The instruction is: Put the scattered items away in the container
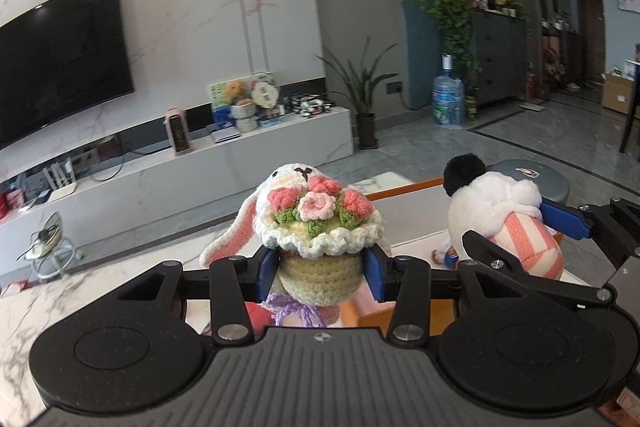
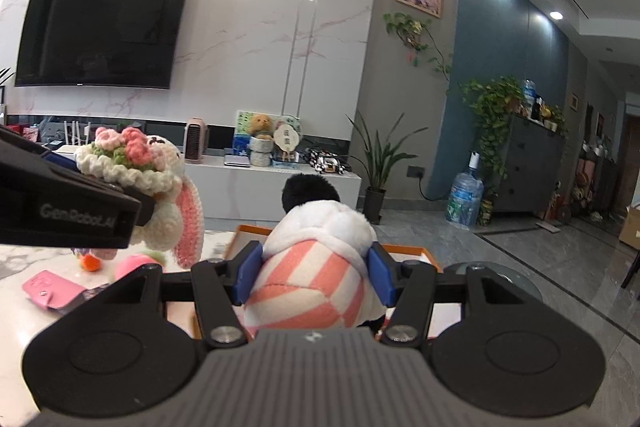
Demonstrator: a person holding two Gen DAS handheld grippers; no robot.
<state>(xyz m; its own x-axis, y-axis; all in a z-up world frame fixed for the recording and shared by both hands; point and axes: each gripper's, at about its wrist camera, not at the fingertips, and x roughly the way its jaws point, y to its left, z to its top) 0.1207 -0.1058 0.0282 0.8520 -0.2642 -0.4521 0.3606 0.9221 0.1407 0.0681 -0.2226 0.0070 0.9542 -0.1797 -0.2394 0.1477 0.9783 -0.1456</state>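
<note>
My left gripper (image 1: 323, 277) is shut on a crocheted white bunny (image 1: 316, 227) with pink and green flowers, its blue pads squeezing the cream base. In the right wrist view the same crocheted bunny (image 2: 160, 179) hangs at the left beneath the left gripper's black body. My right gripper (image 2: 312, 277) is shut on a plush doll (image 2: 312, 267) with a pink-and-white striped body, a white hood and black hair. That plush doll (image 1: 504, 223) also shows at the right of the left wrist view. Both toys hover over an orange-rimmed container (image 2: 408, 251) on the marble table.
A pink wallet (image 2: 50, 293), a pink ball (image 2: 134, 263) and a small orange toy (image 2: 89, 261) lie on the marble table (image 1: 80, 291) to the left. Behind stand a white TV bench (image 1: 200, 167), a wall TV, potted plants and a water bottle (image 1: 448, 99).
</note>
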